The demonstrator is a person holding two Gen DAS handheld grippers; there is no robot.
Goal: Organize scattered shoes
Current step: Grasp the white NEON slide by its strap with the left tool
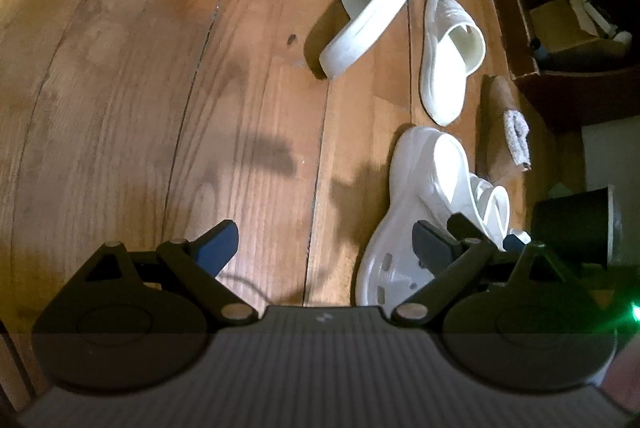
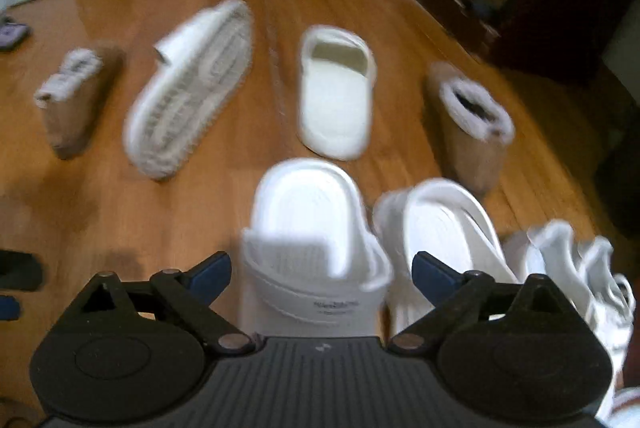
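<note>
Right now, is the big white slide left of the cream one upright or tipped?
Tipped. The big white slide lies on its side, its ridged sole facing the camera; the cream slide sits flat.

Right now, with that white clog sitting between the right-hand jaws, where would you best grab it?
On the white clog, grip the heel strap and back rim facing the right gripper, coming straight from behind. The heel points at the open jaws and its raised band looks thin enough to pinch.

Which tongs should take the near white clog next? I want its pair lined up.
Right. The right tongs are open with the clog directly between the fingers. The left tongs are open over bare floor, with white shoes off to their right.
</note>
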